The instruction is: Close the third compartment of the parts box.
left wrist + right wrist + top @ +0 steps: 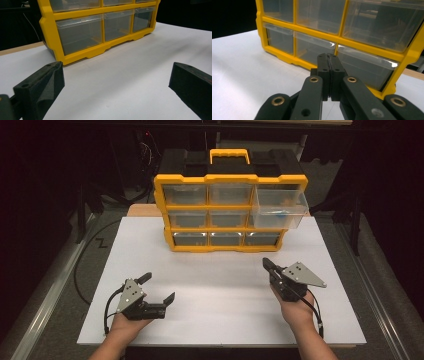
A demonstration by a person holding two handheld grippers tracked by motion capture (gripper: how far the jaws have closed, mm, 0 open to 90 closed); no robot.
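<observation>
White table fills centre of high view; yellow drawer cabinet stands at upper centre, 3 rows x 3 clear drawers, black top w/ yellow handle; eight drawers sit flush; top-right drawer, upper right of centre, pulled well out of frame, something small and bluish inside, too blurred to ID.

Judgement: work in hand = that drawer; it's open, so either contents still to be dealt with or drawer still to be pushed home; neither done yet, nothing lies on table in front of cabinet.

Right gripper at lower right, jaws pressed together on nothing, tips aimed toward cabinet, apart from it; right gripper view confirms pads meeting, bottom-row drawers just beyond.

Left gripper at lower left, jaws wide apart, empty, well clear of cabinet; looks idle.
</observation>
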